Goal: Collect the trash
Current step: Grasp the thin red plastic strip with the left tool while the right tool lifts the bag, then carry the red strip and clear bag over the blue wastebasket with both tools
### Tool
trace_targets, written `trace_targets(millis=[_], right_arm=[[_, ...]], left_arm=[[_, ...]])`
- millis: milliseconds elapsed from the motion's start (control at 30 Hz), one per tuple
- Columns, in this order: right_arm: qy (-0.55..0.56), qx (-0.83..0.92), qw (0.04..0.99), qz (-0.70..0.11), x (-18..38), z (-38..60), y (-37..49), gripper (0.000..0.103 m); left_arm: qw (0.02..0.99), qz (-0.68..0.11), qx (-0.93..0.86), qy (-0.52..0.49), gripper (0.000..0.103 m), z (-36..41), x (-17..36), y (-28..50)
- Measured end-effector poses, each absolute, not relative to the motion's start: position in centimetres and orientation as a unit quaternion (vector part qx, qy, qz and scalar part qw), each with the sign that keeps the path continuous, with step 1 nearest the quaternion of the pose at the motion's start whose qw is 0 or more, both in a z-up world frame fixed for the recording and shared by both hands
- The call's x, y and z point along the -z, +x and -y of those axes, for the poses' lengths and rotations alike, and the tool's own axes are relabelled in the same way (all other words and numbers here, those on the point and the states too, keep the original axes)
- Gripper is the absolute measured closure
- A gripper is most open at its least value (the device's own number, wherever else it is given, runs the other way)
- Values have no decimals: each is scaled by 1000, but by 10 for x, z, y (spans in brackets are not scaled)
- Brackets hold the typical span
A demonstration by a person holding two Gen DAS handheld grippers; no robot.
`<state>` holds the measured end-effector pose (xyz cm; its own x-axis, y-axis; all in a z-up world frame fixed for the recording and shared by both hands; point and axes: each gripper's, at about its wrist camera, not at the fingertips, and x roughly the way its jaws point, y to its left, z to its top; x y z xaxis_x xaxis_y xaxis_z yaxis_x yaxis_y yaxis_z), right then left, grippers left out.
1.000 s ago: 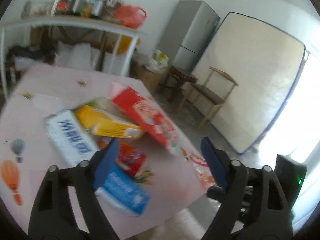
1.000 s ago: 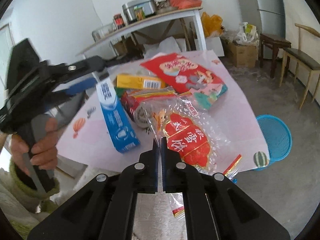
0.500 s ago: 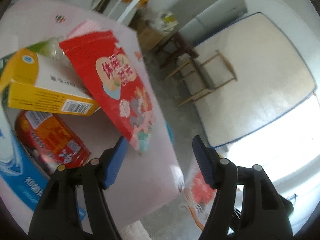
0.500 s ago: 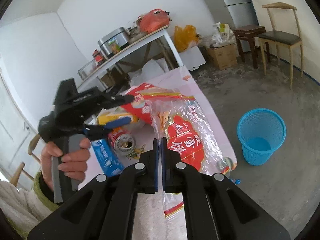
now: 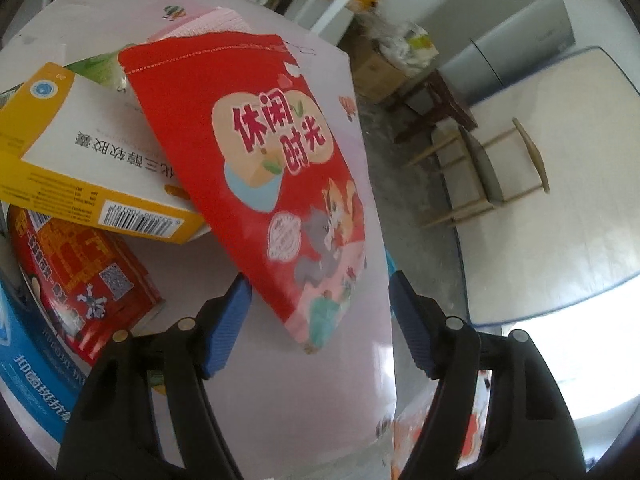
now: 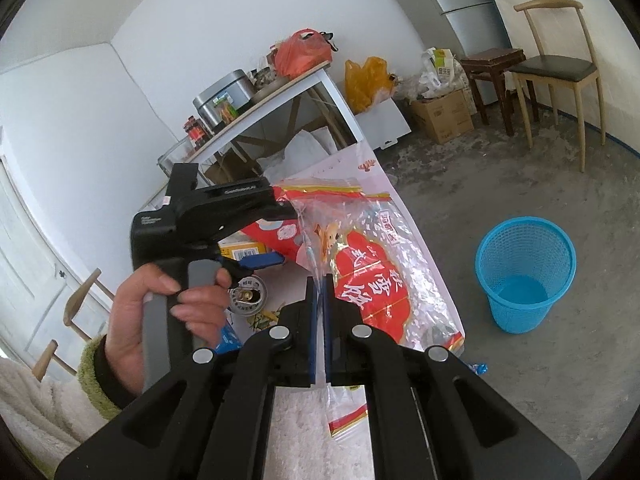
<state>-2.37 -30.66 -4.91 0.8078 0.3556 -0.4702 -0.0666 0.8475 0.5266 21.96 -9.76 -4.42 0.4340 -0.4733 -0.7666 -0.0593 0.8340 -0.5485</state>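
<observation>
My left gripper (image 5: 318, 292) hovers over the lower end of a red snack bag (image 5: 256, 152) on the pink table (image 5: 320, 392). Its jaws are opening; the bag's corner lies between the blue pads (image 5: 224, 320), which do not touch it. In the right wrist view a hand holds that left gripper (image 6: 286, 236) above the pile. My right gripper (image 6: 320, 284) is shut on the edge of a clear plastic bag with red print (image 6: 372, 272), which hangs lifted off the table. A blue mesh basket (image 6: 524, 276) stands on the floor to the right.
A yellow box (image 5: 80, 168), a red carton (image 5: 72, 272) and a blue toothpaste box (image 5: 28, 372) lie left of the snack bag. A can (image 6: 246, 296) lies on its side. A shelf table, cardboard boxes, a stool and a chair (image 6: 556, 68) line the far wall.
My left gripper came down and closer, from over the whole pile to the red snack bag's lower end. My right gripper lifted the clear bag off the table, and the blue basket came fully into view.
</observation>
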Motion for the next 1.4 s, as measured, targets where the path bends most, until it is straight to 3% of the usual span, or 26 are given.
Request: trace_targets(millis=[333,433,600,867,1400], right_arm=[[258,-116,916,-284,51,309,-27,100],[262,-115,915,-283,50,310,-26,100],[261,-116,916,-282,50,312,-26,100],[252,-110,920,-280,47,308,-30,100],[245,-81,931,-260,35,321,-37,100]], left_arm=[[810,-509,79,-281,38,94,59,231],[814,-495,72,-295,48,85,62,225],[807,-492,68,-320,79,71,71,220],[809,-472,98,-337,100,54,70,206],[861,-381,206,-266,103,61,6,155]])
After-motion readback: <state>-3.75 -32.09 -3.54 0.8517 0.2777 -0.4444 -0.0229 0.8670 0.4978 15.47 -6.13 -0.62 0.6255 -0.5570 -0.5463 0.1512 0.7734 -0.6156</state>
